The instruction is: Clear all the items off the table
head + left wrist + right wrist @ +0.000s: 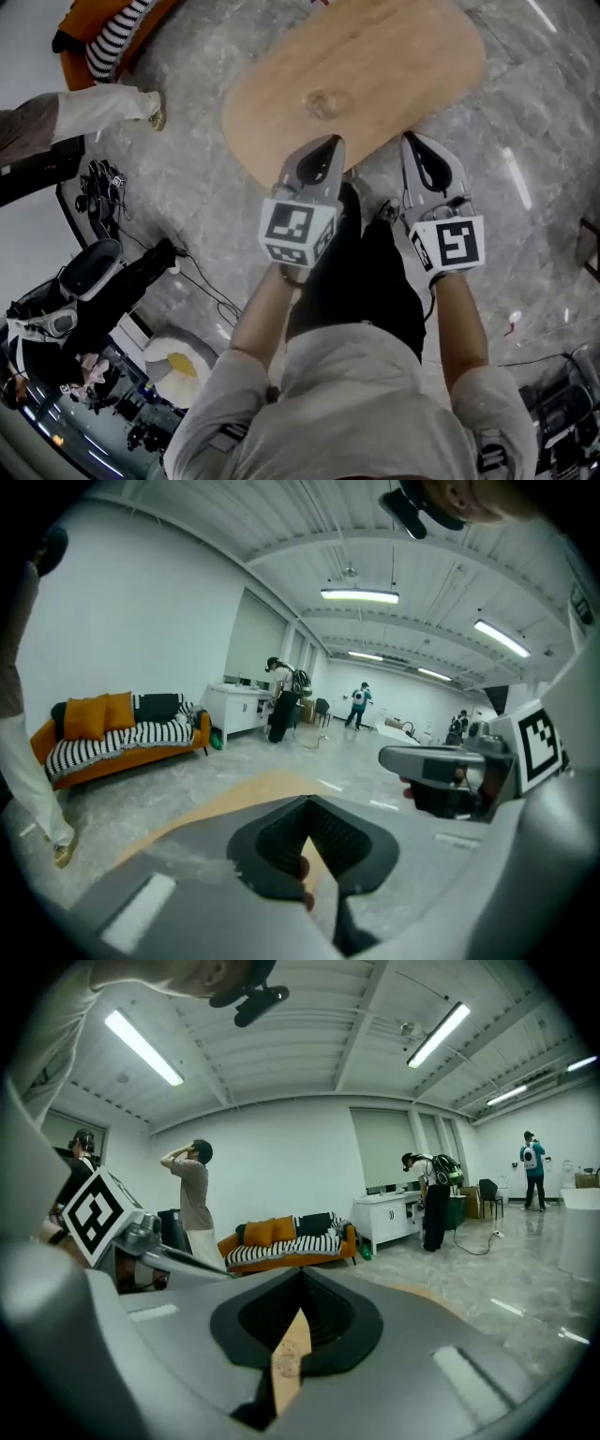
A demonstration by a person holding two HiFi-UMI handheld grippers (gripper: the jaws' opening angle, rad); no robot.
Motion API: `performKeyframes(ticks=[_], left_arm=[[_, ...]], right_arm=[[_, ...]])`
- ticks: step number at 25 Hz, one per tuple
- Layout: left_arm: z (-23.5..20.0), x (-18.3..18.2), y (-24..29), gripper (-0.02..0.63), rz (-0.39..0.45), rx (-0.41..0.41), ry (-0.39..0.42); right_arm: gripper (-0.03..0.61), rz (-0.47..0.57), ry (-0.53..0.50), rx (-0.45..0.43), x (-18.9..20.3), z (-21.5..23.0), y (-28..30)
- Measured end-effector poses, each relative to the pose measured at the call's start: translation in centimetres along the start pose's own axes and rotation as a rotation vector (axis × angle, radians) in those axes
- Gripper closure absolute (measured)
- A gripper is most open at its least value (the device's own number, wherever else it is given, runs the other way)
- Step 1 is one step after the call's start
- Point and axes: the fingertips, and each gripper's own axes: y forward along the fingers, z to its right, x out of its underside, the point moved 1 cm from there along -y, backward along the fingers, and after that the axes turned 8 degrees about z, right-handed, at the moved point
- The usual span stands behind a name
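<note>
Hovering left gripper (328, 141): over the table's near edge, jaws closed tip to tip, nothing between them; its own view (307, 803) shows only a sliver of table wood in the narrow wedge behind the tips.
Right gripper (413, 139): just beside the left one, at the same near edge of the table, jaws likewise brought together and empty (300, 1277).
Table (394, 56): oval, light wood, standing on the grey marbled floor (525, 112); its top shows grain and a single knot (325, 103) near the edge below the left gripper.
Marker cubes: one behind each gripper, nearer the person than the table.
Orange sofa (103, 37): well apart from the table, off its far left end, with a striped cover.
Standing person (192, 1204): beyond the table, near the sofa, arms raised.
</note>
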Motion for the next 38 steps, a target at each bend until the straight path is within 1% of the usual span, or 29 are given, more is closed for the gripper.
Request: performKeyframes(ticks=[3, 8, 10, 13, 15, 20, 22, 24, 26, 28, 30, 34, 38], left_arm=[[-0.4, 3.9, 1.3, 0.594, -0.064, 0.026, 0.024], [-2.3, 8.7, 3.1, 0.594, -0.140, 0.014, 0.034], [-3.2, 10.2, 3.8, 0.594, -0.173, 0.002, 0.048], [-4.7, 12.0, 4.7, 0.594, -0.227, -0.008, 0.109], [-5.7, 13.0, 5.5, 0.594, -0.265, -0.001, 0.134], [-8.0, 16.2, 8.0, 0.594, -0.375, 0.024, 0.166], [-8.8, 17.4, 9.0, 0.594, -0.410, 0.027, 0.174], [-9.7, 18.3, 10.0, 0.594, -0.441, 0.021, 0.199], [-10.7, 18.6, 10.9, 0.594, -0.456, 0.001, 0.226], [-11.5, 19.1, 11.7, 0.594, -0.483, 0.000, 0.234], [-12.0, 20.3, 12.4, 0.594, -0.541, 0.022, 0.236], [-12.9, 22.6, 12.6, 0.594, -0.665, 0.052, 0.283], [-13.6, 23.9, 12.9, 0.594, -0.738, 0.055, 0.337]], right_arm=[[0.572, -0.020, 0.008, 0.002, 3.2, 0.7, 1.4], [0.572, -0.077, 0.043, 0.041, 8.0, 0.7, 3.4], [0.572, -0.097, 0.069, 0.054, 9.7, 0.8, 4.0], [0.572, -0.116, 0.101, 0.072, 11.9, 1.0, 4.5], [0.572, -0.147, 0.108, 0.081, 13.5, 1.1, 4.7], [0.572, -0.212, 0.145, 0.116, 17.3, 1.7, 5.6], [0.572, -0.230, 0.148, 0.117, 18.4, 1.8, 6.2], [0.572, -0.249, 0.154, 0.122, 19.4, 2.1, 6.9], [0.572, -0.263, 0.173, 0.141, 20.3, 2.5, 7.4], [0.572, -0.273, 0.193, 0.162, 21.1, 3.0, 7.8], [0.572, -0.283, 0.200, 0.175, 21.6, 3.4, 8.2], [0.572, -0.287, 0.218, 0.197, 21.9, 3.7, 8.9], [0.572, -0.290, 0.230, 0.212, 22.4, 4.1, 9.7]])
